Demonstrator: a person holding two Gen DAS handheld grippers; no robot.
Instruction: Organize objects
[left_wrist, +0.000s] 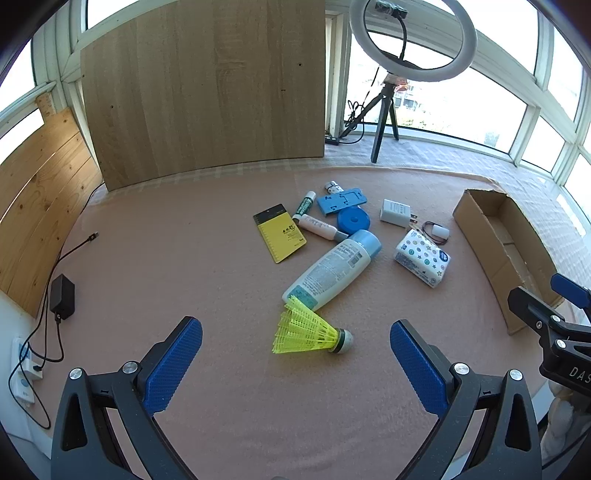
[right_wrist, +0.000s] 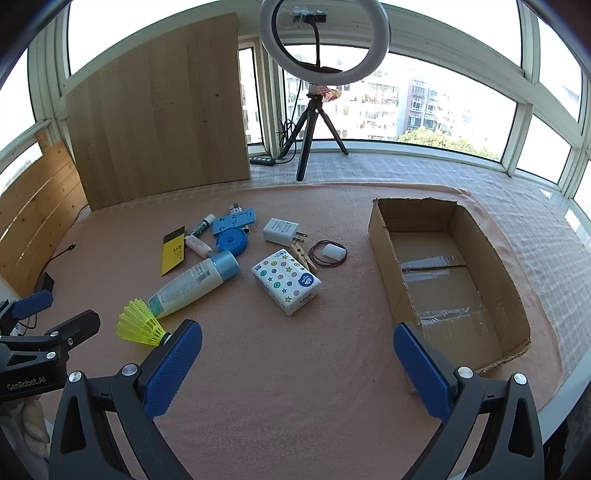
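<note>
1. Left wrist view: the left gripper (left_wrist: 295, 354) hangs over the pink cloth, jaws wide apart and holding nothing. The yellow shuttlecock (left_wrist: 308, 330) lies on its side at lower centre, right between the fingers, skirt touching the lotion bottle (left_wrist: 332, 267).
2. Right wrist view: the right gripper (right_wrist: 297, 358) is likewise spread and bare; the cardboard box (right_wrist: 384, 240) sits at right, apparently still holding nothing.
3. The shuttlecock looks very light, its skirt springy and crushable; the firm cork end is likely the safer hold.
</note>
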